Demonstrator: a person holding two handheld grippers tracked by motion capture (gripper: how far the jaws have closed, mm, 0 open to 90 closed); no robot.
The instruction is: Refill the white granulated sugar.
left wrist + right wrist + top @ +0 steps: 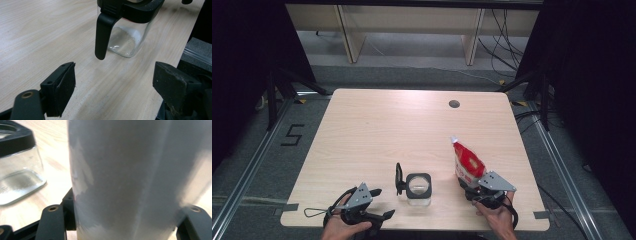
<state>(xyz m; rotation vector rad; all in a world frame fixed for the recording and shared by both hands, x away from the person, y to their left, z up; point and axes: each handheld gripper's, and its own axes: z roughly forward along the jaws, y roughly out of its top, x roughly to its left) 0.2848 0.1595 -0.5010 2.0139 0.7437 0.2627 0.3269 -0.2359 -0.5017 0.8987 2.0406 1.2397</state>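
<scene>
Near the desk's front right corner, the right gripper [475, 186] clamps a red-and-white pouch [467, 162] low on its soft, likely slippery body; the left gripper [379, 202], jaws wide, waits beside the fragile glass jar [418, 190] at the front edge.

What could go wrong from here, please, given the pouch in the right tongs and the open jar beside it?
1. The soft red and white pouch sits between the right tongs low down; it could buckle or slip when lifted.
2. The glass jar has a small opening, so a pour may spill on the table.
3. The left tongs stand open, apart from the jar, so it may shift if bumped.
</scene>
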